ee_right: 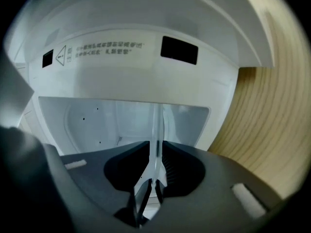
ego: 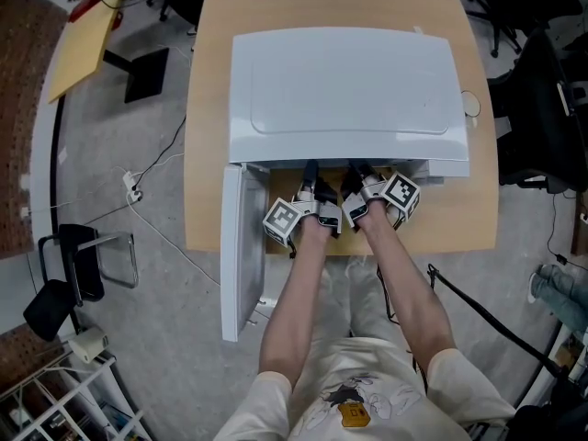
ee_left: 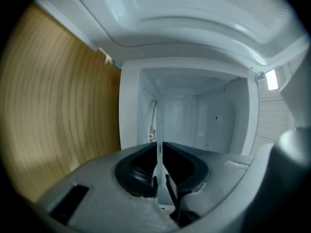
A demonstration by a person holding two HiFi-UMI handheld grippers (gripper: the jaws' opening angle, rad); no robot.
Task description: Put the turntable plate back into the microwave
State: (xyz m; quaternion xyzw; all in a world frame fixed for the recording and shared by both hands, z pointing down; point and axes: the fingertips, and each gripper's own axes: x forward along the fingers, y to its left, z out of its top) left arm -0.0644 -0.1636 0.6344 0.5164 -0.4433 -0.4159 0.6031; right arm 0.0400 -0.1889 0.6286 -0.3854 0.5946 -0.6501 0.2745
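Observation:
The white microwave (ego: 344, 90) stands on a wooden table (ego: 211, 81) with its door (ego: 241, 246) swung open to the left. Both grippers reach into its mouth, side by side. The clear glass turntable plate (ee_left: 156, 125) shows edge-on as a thin upright line in both gripper views. My left gripper (ee_left: 159, 149) is shut on its rim, with the white cavity (ee_left: 204, 115) straight ahead. My right gripper (ee_right: 156, 152) is shut on the plate's rim (ee_right: 156, 125) too, at the cavity's opening (ee_right: 97, 120). In the head view the microwave's top hides the plate and the fingertips.
The open door juts out past the table's front edge beside my left arm. Wooden table top shows at the outer side of each gripper view (ee_left: 58, 106) (ee_right: 262, 120). A cable (ego: 156, 168) and chairs (ego: 83, 265) are on the floor at the left.

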